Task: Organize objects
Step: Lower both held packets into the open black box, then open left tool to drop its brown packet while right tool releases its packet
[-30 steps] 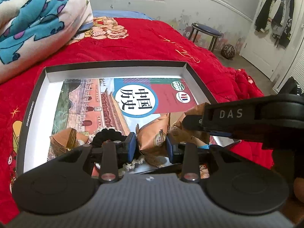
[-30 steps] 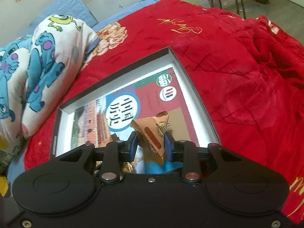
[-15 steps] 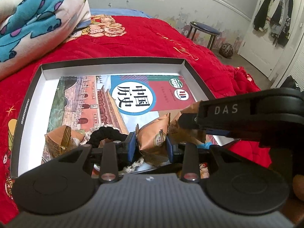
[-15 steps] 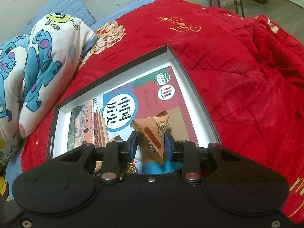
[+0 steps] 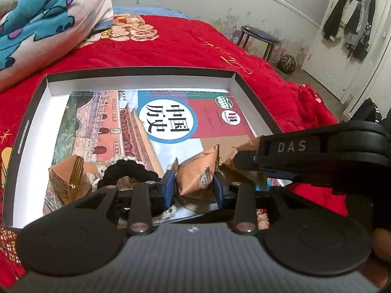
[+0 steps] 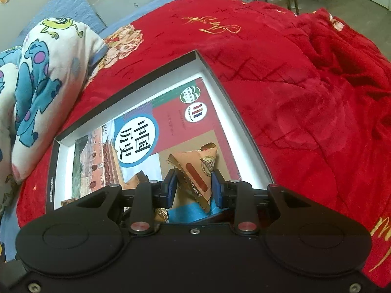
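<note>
A black-rimmed box (image 5: 139,69) (image 6: 215,73) lies on the red quilt, with a history textbook (image 5: 171,122) (image 6: 139,134) flat inside it. My left gripper (image 5: 194,185) is shut on an orange-brown snack packet (image 5: 198,175) just above the book's near end. My right gripper (image 6: 194,186) is shut on a triangular snack packet (image 6: 198,168) over the box's right side. From the left wrist it shows side-on as the right gripper (image 5: 246,157). A third packet (image 5: 68,178) and a black scrunchie (image 5: 127,171) lie in the box to the left.
A monster-print duvet (image 5: 36,24) (image 6: 36,85) is heaped left of the box. The red quilt (image 6: 305,97) spreads far to the right. Past the bed stand a stool (image 5: 259,36), a ball (image 5: 288,63) and a door hung with clothes (image 5: 349,24).
Both grippers keep their packets over the box. The views have drifted only slightly, and nothing in the box has moved.
</note>
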`<action>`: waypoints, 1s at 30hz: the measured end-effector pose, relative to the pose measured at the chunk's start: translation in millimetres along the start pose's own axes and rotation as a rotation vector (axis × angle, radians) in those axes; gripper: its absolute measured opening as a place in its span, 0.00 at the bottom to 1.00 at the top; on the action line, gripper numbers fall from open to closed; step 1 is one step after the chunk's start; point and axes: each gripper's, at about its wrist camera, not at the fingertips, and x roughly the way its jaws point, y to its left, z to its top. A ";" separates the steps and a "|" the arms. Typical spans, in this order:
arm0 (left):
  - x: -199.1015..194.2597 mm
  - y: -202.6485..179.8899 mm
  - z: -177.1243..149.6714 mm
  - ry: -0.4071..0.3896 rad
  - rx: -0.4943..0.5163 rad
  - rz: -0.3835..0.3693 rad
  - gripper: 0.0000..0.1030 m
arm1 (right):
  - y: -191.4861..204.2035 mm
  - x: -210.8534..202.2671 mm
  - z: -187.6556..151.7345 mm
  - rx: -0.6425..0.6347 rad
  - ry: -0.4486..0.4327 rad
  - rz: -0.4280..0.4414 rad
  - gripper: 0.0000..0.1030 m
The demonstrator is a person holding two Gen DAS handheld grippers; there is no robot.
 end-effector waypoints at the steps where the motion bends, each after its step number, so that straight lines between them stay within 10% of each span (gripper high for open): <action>1: -0.1 -0.9 0.0 -0.001 0.004 0.002 0.40 | -0.1 -0.6 -0.2 0.005 0.003 0.011 0.28; 30: 2.5 0.9 -0.9 0.006 0.036 -0.021 0.43 | 3.1 -2.7 -3.6 0.008 0.032 0.000 0.29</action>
